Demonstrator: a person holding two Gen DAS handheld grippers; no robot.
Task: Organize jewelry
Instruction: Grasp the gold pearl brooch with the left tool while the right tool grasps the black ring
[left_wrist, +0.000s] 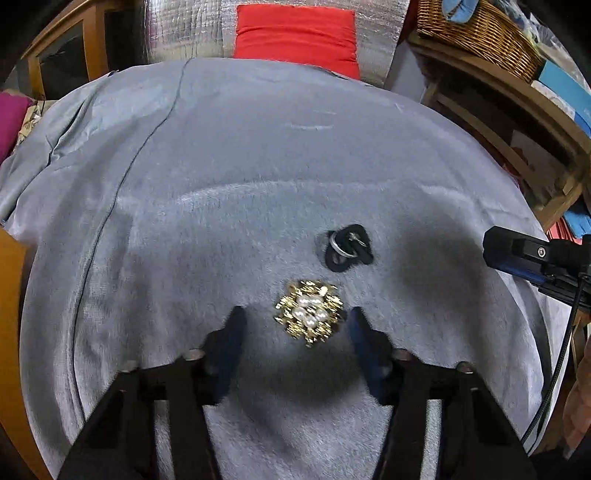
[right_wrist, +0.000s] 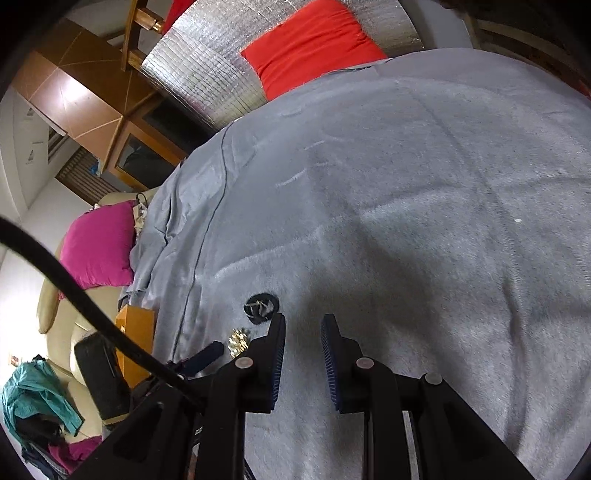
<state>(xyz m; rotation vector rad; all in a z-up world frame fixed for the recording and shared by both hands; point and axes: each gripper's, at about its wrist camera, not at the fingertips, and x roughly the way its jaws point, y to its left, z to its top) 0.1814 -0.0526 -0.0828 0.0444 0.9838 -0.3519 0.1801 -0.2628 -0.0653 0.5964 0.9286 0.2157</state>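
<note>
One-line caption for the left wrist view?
Left gripper open around a gold pearl brooch on grey cloth, black ring piece beyond.

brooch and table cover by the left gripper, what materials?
Brooch: gold-toned metal by its glinting filigree, with glossy white pearl-like beads at the centre; real or imitation is unclear. Cover: grey plush fabric, velvet-like, matte, with brush marks in the nap and a stitched seam.

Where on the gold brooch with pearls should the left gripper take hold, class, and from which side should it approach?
Probably across the gold brooch at its filigree rim, coming down from above. It lies flat on the grey blanket, and the left gripper already has a finger either side, not yet pressing.
</note>
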